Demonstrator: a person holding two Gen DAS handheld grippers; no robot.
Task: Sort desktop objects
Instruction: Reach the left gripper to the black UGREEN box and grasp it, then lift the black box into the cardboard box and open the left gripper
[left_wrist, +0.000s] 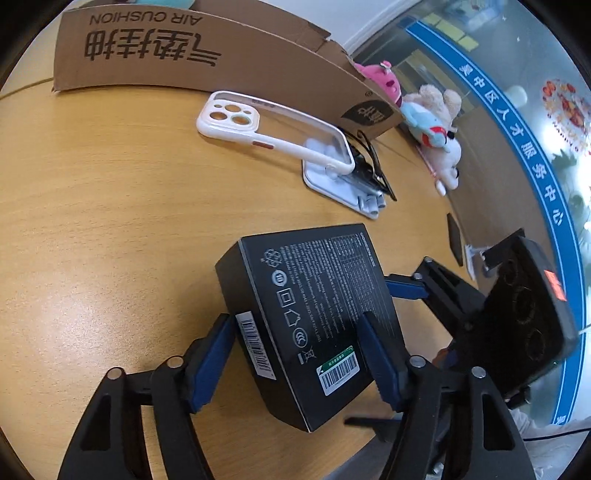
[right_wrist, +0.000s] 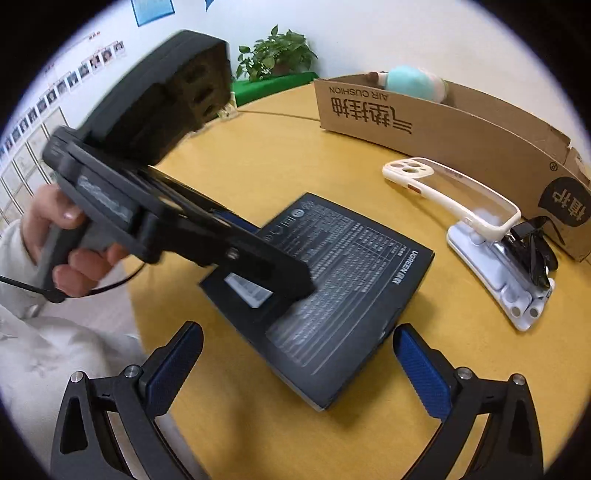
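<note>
Left wrist view shows my left gripper (left_wrist: 299, 354) pinching the black box (left_wrist: 314, 317) across its sides, at the near edge of the table (left_wrist: 110, 221). My right gripper (right_wrist: 299, 365) hangs spread wide. The box could slip and tilt. Its long side points toward the cardboard box (left_wrist: 207, 51).

Round wooden table (right_wrist: 266, 155), yellowish top, fills my view. On it near me: black box (right_wrist: 343, 295), printed face up. Beyond it, white tray (right_wrist: 476, 251) with small items inside; white phone case (right_wrist: 450, 192) lies with one end on table, other propped on tray. Open cardboard box (right_wrist: 443, 125) stands along far edge. Plush toys (left_wrist: 439, 122) at rim beside cardboard box.
</note>
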